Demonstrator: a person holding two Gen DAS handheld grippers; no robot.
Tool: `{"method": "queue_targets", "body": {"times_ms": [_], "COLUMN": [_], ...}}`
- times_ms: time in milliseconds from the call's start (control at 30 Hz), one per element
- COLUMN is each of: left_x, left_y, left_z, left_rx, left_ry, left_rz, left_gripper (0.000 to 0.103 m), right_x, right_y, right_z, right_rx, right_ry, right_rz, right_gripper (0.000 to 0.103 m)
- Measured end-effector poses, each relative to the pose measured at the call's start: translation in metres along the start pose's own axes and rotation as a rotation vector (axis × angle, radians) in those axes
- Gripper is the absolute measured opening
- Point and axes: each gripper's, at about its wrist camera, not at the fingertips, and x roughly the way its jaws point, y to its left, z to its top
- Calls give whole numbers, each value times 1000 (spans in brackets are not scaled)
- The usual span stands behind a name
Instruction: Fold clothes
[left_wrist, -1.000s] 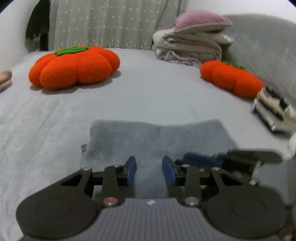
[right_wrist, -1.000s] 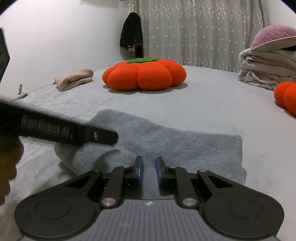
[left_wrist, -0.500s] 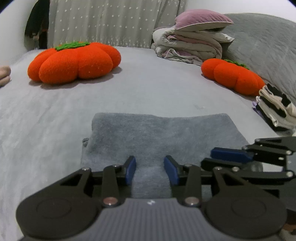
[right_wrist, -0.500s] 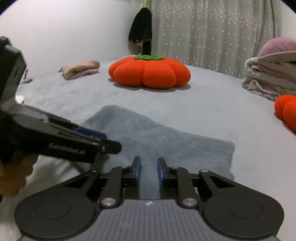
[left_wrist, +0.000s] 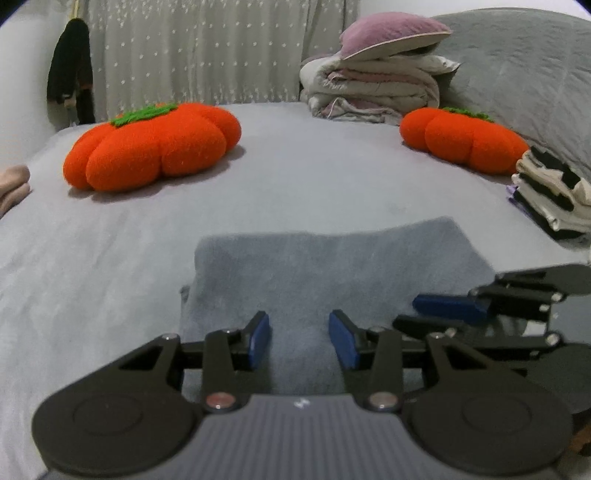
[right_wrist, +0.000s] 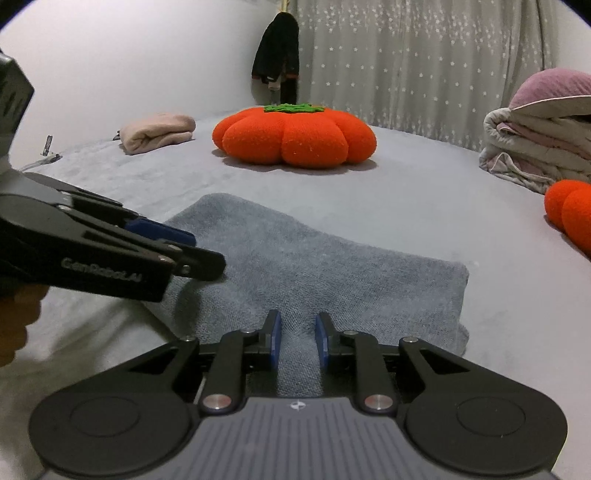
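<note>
A folded grey garment (left_wrist: 332, 266) is lying flat on the near part of the grey bed (left_wrist: 314, 173), directly ahead of both tools. In the left wrist view, the left tool (left_wrist: 299, 341) is hovering over the garment's near edge with its blue pads (left_wrist: 258, 341) standing apart; its jaws have just been opening, the cloth shows below the gap, and nothing is pinched. The right tool (left_wrist: 443, 308) is reaching in from the right over the garment's near right corner.

In the right wrist view, the right tool (right_wrist: 298, 341) is poised over the near edge of the same garment (right_wrist: 332, 269), its pads (right_wrist: 275, 341) parted by a narrow gap; the fabric lies beneath them and the pads are not pressing on it, so this tool too is released. The left tool (right_wrist: 177, 243) is coming in from the left above the garment's left edge, with part of a hand (right_wrist: 16, 325) showing behind it.

Farther back on the bed, a large orange pumpkin cushion (left_wrist: 151, 146) is sitting at the left and a second pumpkin cushion (left_wrist: 465, 138) at the right. A stack of folded bedding (left_wrist: 373, 88) topped by a mauve pillow (left_wrist: 391, 31) is sitting at the far right. A pile of black-and-cream folded clothes (left_wrist: 550, 195) is resting at the right edge. A rolled pink garment (right_wrist: 159, 133) is lying at the far left. A dark garment (right_wrist: 277, 55) is hanging beside the starred curtain (right_wrist: 424, 62).
</note>
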Motion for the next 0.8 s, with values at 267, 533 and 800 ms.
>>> {"method": "queue_targets", "body": {"times_ms": [267,533,800], "left_x": [5,6,5], "left_y": [-4,-5,-6], "left_z": [0,-2,-2], "left_rx": [3,26,34], "left_ry": [11,10,8], "left_rz": [24,30,34], "left_gripper": [40,41,41], "right_x": [-2,-8,-18], "right_y": [4,10,11], "right_z": [2,7,6], "right_rx": [-40,-109,-171], "right_ry": [2,30,62], "right_rz": [-14,-27,-34], "right_gripper": [21,21,24]}}
